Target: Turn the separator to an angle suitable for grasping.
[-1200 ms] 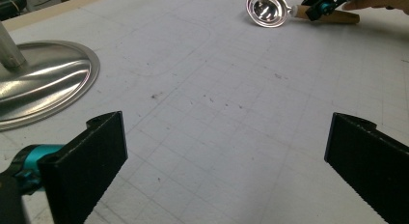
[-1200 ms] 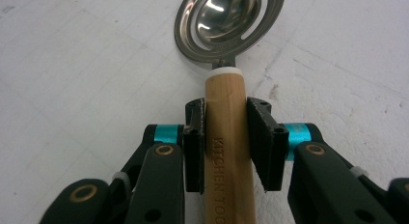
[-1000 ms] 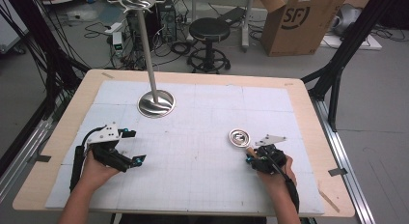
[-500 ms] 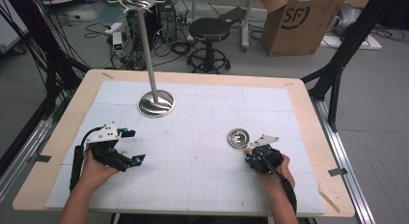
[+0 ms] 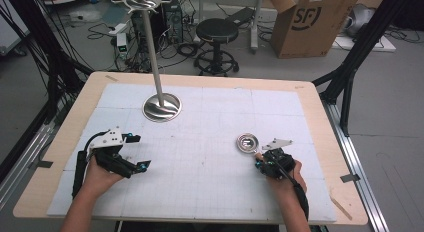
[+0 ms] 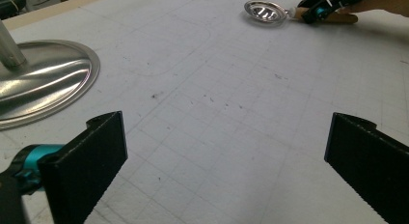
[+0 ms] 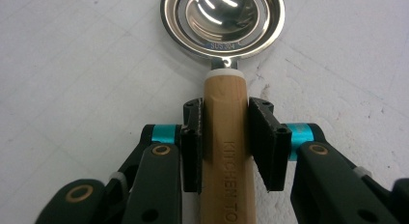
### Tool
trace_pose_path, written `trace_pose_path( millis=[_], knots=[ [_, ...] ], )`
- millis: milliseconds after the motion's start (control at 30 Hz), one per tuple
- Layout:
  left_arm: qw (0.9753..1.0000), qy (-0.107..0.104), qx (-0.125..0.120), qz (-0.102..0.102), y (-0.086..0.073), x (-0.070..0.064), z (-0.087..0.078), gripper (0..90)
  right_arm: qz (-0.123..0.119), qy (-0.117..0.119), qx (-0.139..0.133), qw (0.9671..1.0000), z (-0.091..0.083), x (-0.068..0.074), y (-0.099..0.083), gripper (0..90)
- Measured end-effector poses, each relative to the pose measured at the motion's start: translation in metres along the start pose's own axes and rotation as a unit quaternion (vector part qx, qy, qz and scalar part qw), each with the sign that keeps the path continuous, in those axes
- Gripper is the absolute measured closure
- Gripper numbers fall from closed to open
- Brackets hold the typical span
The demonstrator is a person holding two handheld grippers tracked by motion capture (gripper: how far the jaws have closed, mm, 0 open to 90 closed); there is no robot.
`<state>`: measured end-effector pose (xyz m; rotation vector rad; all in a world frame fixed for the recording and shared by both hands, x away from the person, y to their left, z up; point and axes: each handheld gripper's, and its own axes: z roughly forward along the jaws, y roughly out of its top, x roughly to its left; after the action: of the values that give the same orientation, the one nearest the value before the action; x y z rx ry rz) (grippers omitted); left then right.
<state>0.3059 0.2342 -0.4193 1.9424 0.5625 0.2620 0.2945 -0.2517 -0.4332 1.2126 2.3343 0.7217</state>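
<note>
Clamping the pale wooden handle (image 7: pixel 225 137) just behind its shiny round steel strainer bowl (image 7: pixel 223 22), the right gripper (image 7: pixel 225 143) holds the utensil low on the white gridded mat (image 5: pixel 210 182), well apart from the polished steel stand base (image 5: pixel 161 107). Lift level, keeping the grip square. Nearer that base, the left gripper (image 6: pixel 219 166) gapes empty.

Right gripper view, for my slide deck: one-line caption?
Right gripper shut on the wooden handle of a steel strainer over the white mat.

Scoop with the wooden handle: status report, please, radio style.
Right gripper shut on scoop handle, bowl low at the mat. Left gripper open, idle. Steel stand far off, nothing in the way.
</note>
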Motion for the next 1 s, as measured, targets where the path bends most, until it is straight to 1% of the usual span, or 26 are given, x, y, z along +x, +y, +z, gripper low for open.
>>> trace_pose_path(
  millis=[67, 100, 133, 167, 233, 267, 300, 367, 433, 600, 667, 700, 733, 767, 833, 900, 1000],
  knots=[
    [1.0, 0.0, 0.0, 0.0, 0.0, 0.0, 0.0, 1.8, -0.001, 0.001, -0.001, 1.0, 0.0, 0.0, 0.0, 68.0],
    [1.0, 0.0, 0.0, 0.001, 0.0, 0.0, 0.0, 1.8, 0.0, 0.004, -0.001, 1.0, 0.0, -0.001, 0.0, 68.0],
    [1.0, 0.0, 0.0, 0.001, 0.0, 0.0, 0.0, 1.8, 0.0, 0.013, -0.004, 0.9999, -0.001, -0.001, -0.001, 68.0],
    [1.0, 0.0, -0.001, 0.0, 0.0, 0.0, 0.0, 1.8, 0.0, 0.013, -0.004, 0.9999, -0.001, -0.001, -0.001, 68.0],
    [1.0, -0.001, -0.001, -0.002, 0.0, 0.0, 0.0, 1.8, 0.001, 0.025, -0.004, 0.9997, -0.001, -0.001, 0.0, 68.0],
    [1.0, -0.002, 0.0, -0.001, 0.0, 0.0, 0.0, 1.8, 0.003, 0.037, -0.006, 0.9993, -0.001, 0.001, 0.001, 68.0],
    [1.0, -0.002, 0.0, -0.001, 0.0, 0.0, 0.0, 1.8, 0.003, 0.037, -0.006, 0.9993, -0.001, 0.001, 0.001, 68.0],
    [1.0, -0.002, -0.001, -0.001, 0.0, 0.0, 0.0, 1.8, -0.004, 0.049, -0.007, 0.9988, 0.0, 0.004, 0.003, 68.0],
    [1.0, -0.001, 0.0, 0.0, 0.0, 0.0, 0.0, 1.8, -0.012, 0.061, -0.008, 0.998, 0.002, 0.008, 0.006, 68.0],
    [1.0, -0.002, -0.005, -0.003, 0.0, 0.0, -0.001, 1.8, -0.028, 0.081, -0.008, 0.9963, 0.006, 0.02, 0.015, 68.0],
    [1.0, -0.002, -0.007, -0.004, 0.0, 0.0, -0.002, 1.8, -0.035, 0.094, -0.008, 0.9949, 0.009, 0.024, 0.019, 67.9],
    [1.0, -0.001, -0.008, -0.004, 0.0, 0.001, -0.002, 1.8, -0.036, 0.095, -0.006, 0.9948, 0.01, 0.027, 0.021, 67.9],
    [1.0, -0.001, -0.008, -0.003, 0.0, 0.001, -0.002, 1.8, -0.042, 0.102, -0.008, 0.9939, 0.012, 0.032, 0.025, 67.9],
    [0.9999, -0.003, -0.009, -0.005, 0.001, 0.001, -0.003, 1.8, -0.042, 0.102, -0.008, 0.9939, 0.012, 0.032, 0.025, 67.9],
    [0.9999, -0.002, -0.01, -0.004, 0.001, 0.001, -0.003, 1.8, -0.045, 0.115, -0.004, 0.9923, 0.015, 0.037, 0.029, 67.9],
    [0.9999, -0.003, -0.01, -0.005, 0.001, 0.001, -0.003, 1.8, -0.056, 0.121, -0.009, 0.9911, 0.019, 0.041, 0.034, 67.9],
    [0.9999, -0.003, -0.011, -0.005, 0.001, 0.001, -0.003, 1.8, -0.066, 0.134, -0.007, 0.9888, 0.023, 0.05, 0.042, 67.9]
  ],
)
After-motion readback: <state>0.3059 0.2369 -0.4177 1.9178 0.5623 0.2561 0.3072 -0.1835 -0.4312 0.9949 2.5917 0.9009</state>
